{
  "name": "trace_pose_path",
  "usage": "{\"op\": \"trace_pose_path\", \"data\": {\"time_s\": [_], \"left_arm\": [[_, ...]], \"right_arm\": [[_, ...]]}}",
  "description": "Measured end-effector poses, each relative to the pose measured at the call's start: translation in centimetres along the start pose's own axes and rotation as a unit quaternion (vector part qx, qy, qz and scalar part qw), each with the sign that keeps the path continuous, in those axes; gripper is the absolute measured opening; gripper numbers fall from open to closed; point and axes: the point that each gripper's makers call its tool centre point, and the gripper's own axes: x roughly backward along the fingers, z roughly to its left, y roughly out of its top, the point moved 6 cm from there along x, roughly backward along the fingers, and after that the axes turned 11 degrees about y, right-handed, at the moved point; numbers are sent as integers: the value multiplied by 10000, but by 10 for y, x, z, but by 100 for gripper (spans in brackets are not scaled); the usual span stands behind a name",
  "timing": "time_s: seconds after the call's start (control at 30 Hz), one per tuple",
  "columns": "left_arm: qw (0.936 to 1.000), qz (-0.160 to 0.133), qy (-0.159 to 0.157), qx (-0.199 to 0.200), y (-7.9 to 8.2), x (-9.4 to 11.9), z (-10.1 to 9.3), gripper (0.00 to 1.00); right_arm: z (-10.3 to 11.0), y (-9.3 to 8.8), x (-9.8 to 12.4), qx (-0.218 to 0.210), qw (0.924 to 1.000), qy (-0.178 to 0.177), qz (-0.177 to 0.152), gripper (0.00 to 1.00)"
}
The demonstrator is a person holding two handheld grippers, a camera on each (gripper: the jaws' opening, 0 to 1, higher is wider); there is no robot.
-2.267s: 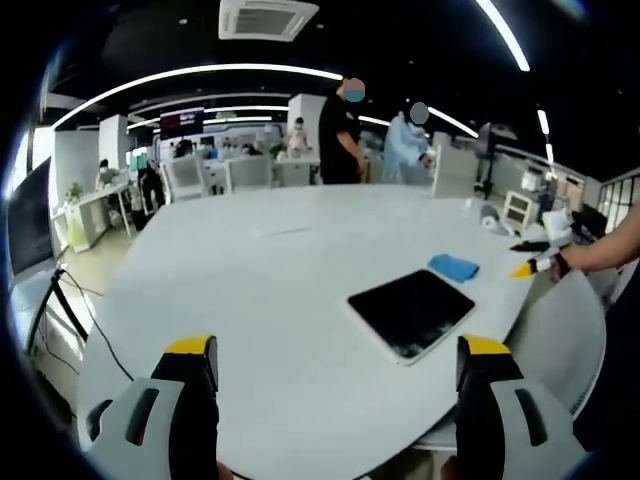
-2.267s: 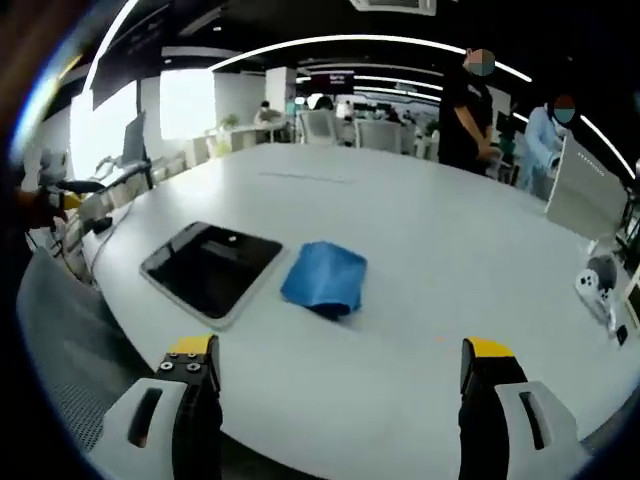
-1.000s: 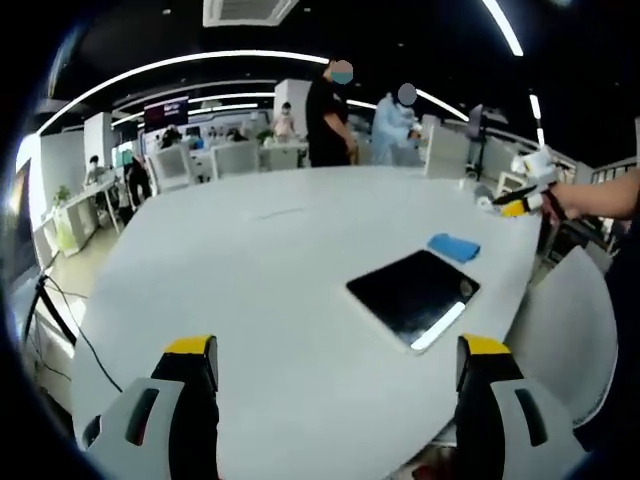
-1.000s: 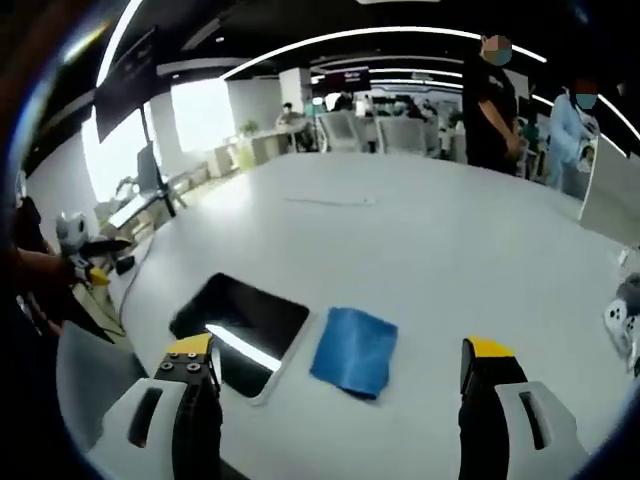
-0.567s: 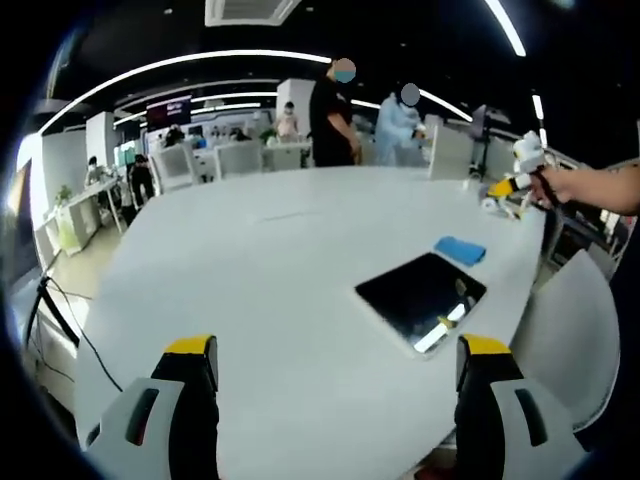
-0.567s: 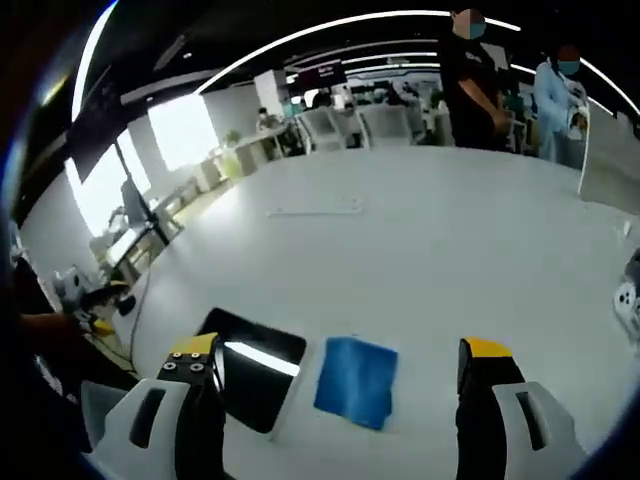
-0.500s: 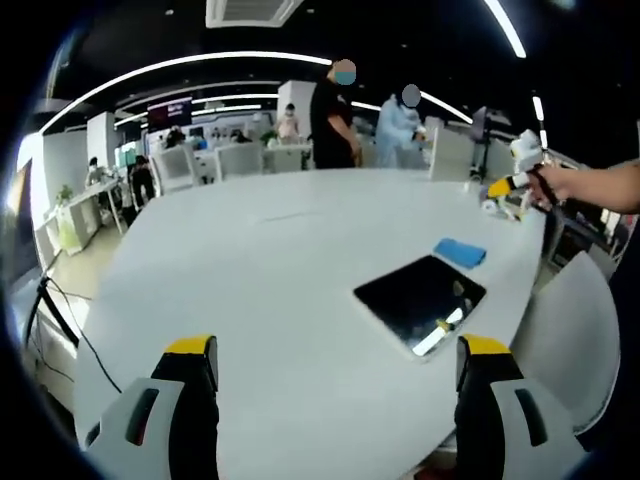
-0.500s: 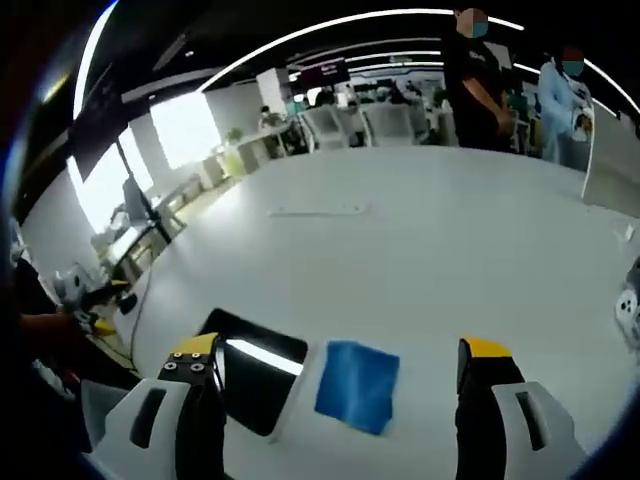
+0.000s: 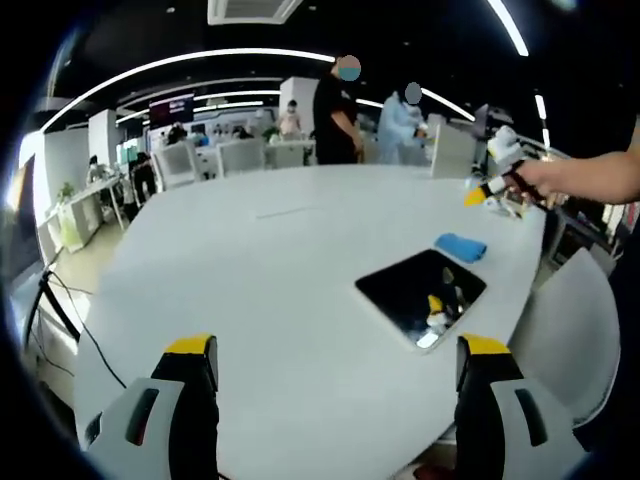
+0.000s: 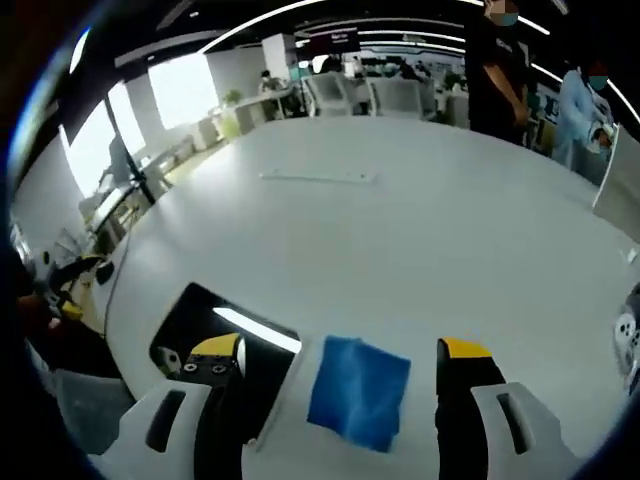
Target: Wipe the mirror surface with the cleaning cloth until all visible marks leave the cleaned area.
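left gripper view: left gripper point(image 9: 333, 410) fingers apart, nothing between them, raised above the near edge of a white oval counter point(image 9: 250, 270). mirror point(image 9: 421, 293), dark with a pale rim, lies flat on the counter at about 3 o'clock near the counter's right edge. blue cleaning cloth point(image 9: 460, 246) lies just beyond the mirror's far corner, at 2 o'clock; cannot tell if they touch. right gripper point(image 9: 490, 180), in a person's hand point(image 9: 560, 178), sits above the counter edge at 2 o'clock, clear of the cloth. two people point(image 9: 340, 125) stand past the far side at 12 o'clock.

right gripper view: right gripper point(image 10: 345, 365) fingers apart, empty, over the cleaning cloth point(image 10: 360, 390), which lies flat between them at 6 o'clock. mirror point(image 10: 225, 345) just beside the cloth at 7 o'clock, a light strip reflected along its near edge. counter point(image 10: 400, 230) stretches off toward 12 o'clock.
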Motion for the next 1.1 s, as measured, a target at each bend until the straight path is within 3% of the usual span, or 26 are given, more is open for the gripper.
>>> {"op": "trace_pose_path", "data": {"time_s": [0.13, 0.23, 0.33, 0.5, 0.67, 0.77, 0.8, 1.0, 1.1], "left_arm": [[9999, -84, 40, 40, 4, 1, 6, 100], [9998, -37, 25, 182, 0, 2, 6, 100], [10000, 6, -22, 84, -5, 1, 3, 100], [9999, 48, -23, 133, -8, 1, 5, 100], [9998, 67, -62, 169, -8, 0, 3, 100], [9997, 65, -160, 142, -8, -1, 0, 100], [9997, 71, -185, 125, -9, -2, 0, 100], [9997, 88, -193, 100, -11, 2, 3, 100], [9997, 109, -190, 58, -12, 3, 5, 100]], "right_arm": [[-2, -14, -15, 123, 9997, -121, 153, 61], [-6, -30, -26, -114, 9996, -96, 224, 51], [-10, -41, -34, -252, 9991, -158, 287, 43], [-17, -50, -41, -428, 9982, -309, 288, 27], [-25, -57, -48, -528, 9972, -457, 264, 20], [-27, -71, -54, -333, 9961, -602, 556, 14], [-30, -66, -53, -40, 9964, -755, 383, 11], [-23, -66, -56, 134, 9943, -866, 612, 15], [-26, -67, -53, 247, 9920, -995, 743, 5]]}}
